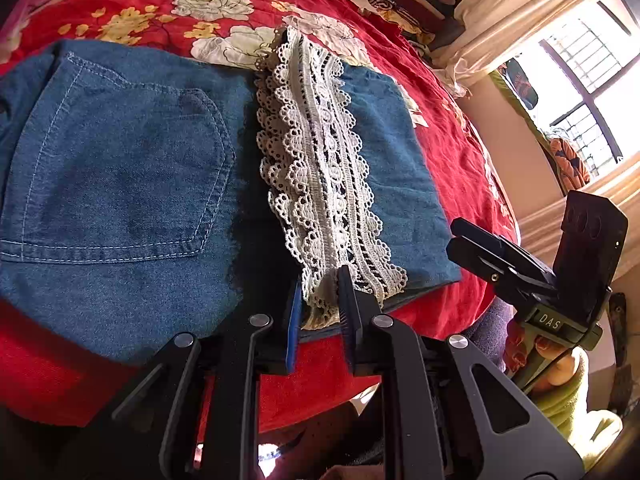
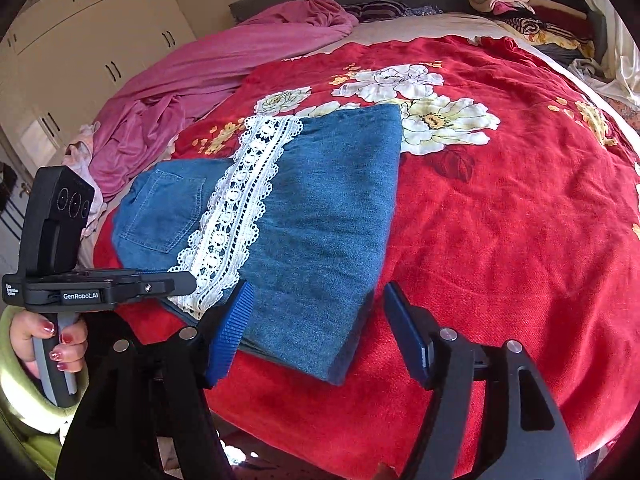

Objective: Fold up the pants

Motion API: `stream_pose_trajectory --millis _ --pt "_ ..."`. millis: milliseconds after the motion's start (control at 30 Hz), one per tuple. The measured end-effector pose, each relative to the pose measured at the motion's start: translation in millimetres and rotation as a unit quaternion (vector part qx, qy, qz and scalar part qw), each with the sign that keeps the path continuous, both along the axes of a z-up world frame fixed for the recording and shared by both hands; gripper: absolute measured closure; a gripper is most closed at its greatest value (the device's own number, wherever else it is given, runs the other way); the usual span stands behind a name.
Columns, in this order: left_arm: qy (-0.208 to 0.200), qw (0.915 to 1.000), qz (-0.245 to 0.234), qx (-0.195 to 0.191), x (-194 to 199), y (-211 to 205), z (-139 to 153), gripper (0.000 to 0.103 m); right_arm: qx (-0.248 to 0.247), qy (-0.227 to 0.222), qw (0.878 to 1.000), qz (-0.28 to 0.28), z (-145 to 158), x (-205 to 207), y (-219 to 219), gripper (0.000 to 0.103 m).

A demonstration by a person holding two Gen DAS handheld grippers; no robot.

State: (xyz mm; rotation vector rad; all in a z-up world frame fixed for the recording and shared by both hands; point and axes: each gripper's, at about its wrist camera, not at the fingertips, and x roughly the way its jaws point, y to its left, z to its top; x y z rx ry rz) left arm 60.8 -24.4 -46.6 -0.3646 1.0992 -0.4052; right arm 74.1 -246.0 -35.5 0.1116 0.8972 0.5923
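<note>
The left tool [image 1: 320, 312] pinches the lace hem [image 1: 320, 184] of the pants [image 1: 120, 184], while the right tool [image 2: 320, 332] sits open around the near corner, so it should close before lifting both together.

Home bedroom, bed with red floral bedspread [image 2: 500, 220], wardrobe doors [image 2: 92, 40], curtained window [image 1: 580, 92]

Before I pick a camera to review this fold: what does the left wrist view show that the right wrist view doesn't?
Left wrist only: the window, and the left tool pinching the lace trim at its near end.

Right wrist only: the pink blanket, the wardrobe, and the right tool open around the denim's near edge.

Both: the folded denim pants with lace, on the red floral bedspread.
</note>
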Motion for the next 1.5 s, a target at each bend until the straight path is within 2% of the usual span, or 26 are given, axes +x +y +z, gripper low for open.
stream_pose_trajectory --millis 133,167,333,500,600,967,1033,1100,1233,1500 --pt "-0.015 0.9982 -0.019 0.055 -13 -8 1 0.093 -0.015 -0.032 0.999 0.025 9 -6 12 0.037" --pt "-0.014 0.9977 -0.017 0.064 -14 -8 -3 0.090 -0.021 -0.032 0.999 0.032 7 -6 16 0.037" --pt "-0.029 0.9960 -0.006 0.085 -12 -7 2 0.076 -0.067 0.014 0.997 0.034 -20 2 30 0.037" --pt "-0.040 0.9942 -0.002 0.100 -14 -5 9 0.066 -0.065 0.023 0.997 0.028 -24 1 29 0.037" --pt "-0.052 0.9922 0.002 0.113 -17 -4 16 0.062 -0.043 0.019 0.999 0.023 -12 -2 23 0.037" --pt "-0.097 0.9836 0.022 0.151 -29 -1 50 0.055 -0.018 -0.032 0.999 0.001 39 -18 10 0.036" --pt "-0.102 0.9826 0.024 0.153 -31 -1 54 0.055 -0.016 -0.041 0.999 -0.004 48 -21 10 0.028" --pt "-0.107 0.9816 0.027 0.156 -34 -1 59 0.054 -0.012 -0.049 0.999 -0.004 55 -25 10 0.026" --pt "-0.121 0.9787 0.036 0.162 -39 3 69 0.048 -0.012 -0.065 0.998 0.000 72 -26 16 0.024" --pt "-0.144 0.9707 0.069 0.180 -48 26 81 0.044 -0.016 -0.083 0.996 0.018 97 -18 43 0.022"
